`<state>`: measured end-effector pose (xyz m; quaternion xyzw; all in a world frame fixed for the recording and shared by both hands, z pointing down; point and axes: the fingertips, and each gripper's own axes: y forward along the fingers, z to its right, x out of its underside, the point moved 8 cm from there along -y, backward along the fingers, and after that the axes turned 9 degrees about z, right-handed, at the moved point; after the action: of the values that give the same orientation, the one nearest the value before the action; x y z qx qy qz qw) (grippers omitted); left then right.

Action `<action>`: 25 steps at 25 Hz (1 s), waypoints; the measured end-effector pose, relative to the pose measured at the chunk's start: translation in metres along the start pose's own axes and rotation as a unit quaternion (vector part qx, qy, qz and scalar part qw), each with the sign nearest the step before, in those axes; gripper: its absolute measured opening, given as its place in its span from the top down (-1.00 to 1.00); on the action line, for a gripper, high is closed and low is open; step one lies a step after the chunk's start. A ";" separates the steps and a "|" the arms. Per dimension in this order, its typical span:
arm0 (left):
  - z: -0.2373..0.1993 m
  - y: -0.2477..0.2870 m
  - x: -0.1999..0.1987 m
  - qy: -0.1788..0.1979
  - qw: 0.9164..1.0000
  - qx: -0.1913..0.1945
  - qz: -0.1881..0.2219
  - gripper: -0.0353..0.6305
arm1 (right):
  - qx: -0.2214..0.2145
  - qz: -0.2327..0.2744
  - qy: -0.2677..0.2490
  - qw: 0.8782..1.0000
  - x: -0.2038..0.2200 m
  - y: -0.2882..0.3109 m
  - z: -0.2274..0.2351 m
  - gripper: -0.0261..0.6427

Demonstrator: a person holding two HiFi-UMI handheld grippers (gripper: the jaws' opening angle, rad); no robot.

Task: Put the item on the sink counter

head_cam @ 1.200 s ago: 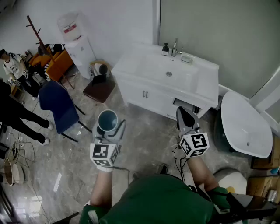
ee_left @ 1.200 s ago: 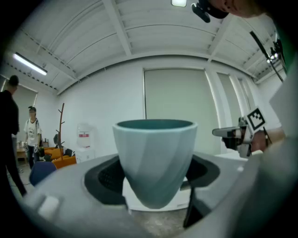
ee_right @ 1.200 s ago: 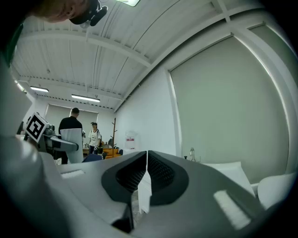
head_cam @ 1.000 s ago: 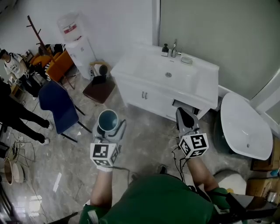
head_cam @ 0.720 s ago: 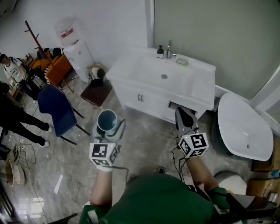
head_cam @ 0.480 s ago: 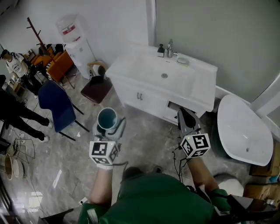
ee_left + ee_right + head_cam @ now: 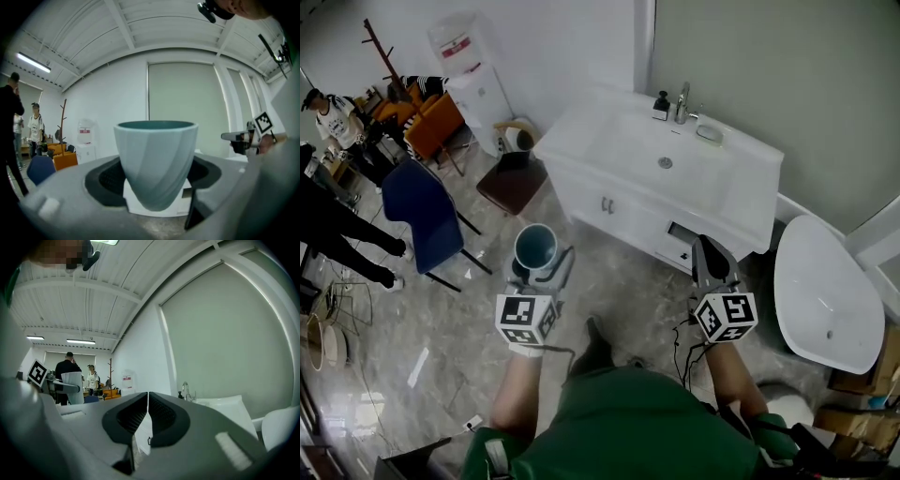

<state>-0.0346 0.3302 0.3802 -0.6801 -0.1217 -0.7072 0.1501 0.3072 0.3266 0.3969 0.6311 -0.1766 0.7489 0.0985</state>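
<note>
A pale teal cup (image 7: pixel 535 248) (image 7: pixel 156 161) stands upright between the jaws of my left gripper (image 7: pixel 538 272) (image 7: pixel 157 187), which is shut on it. It hangs over the marble floor, short of the white sink cabinet (image 7: pixel 652 202). The sink counter (image 7: pixel 748 192) carries a faucet (image 7: pixel 682 101), a soap bottle (image 7: pixel 660 105) and a small dish (image 7: pixel 708 133) at its back edge. My right gripper (image 7: pixel 712 261) (image 7: pixel 148 414) is shut with nothing in it, held near the cabinet's front right corner.
A white tub (image 7: pixel 823 292) sits at the right. A blue chair (image 7: pixel 420 212), a brown stool (image 7: pixel 512 183) and a water dispenser (image 7: pixel 473 84) stand at the left of the cabinet. People (image 7: pixel 333 211) stand at the far left.
The view has shifted a little: the sink cabinet now sits slightly further right and lower in the frame. Both grippers keep their hold and their places relative to each other.
</note>
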 end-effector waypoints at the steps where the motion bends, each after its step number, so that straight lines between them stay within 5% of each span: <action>1: -0.008 0.008 0.002 -0.001 1.000 0.001 0.001 -0.21 | 0.004 -0.002 -0.002 1.000 0.001 0.009 0.001 0.90; 17: -0.179 0.135 0.020 -0.021 0.999 0.031 0.010 -0.21 | 0.016 -0.022 -0.034 0.999 0.019 0.198 -0.047 0.90; 25: -0.230 0.180 0.046 -0.027 0.999 0.027 -0.006 -0.21 | 0.006 -0.044 -0.034 0.998 0.046 0.268 -0.057 0.90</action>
<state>-0.1811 0.0750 0.4101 -0.6937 -0.1493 -0.6860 0.1607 0.1480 0.0992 0.3960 0.6641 -0.1475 0.7229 0.1211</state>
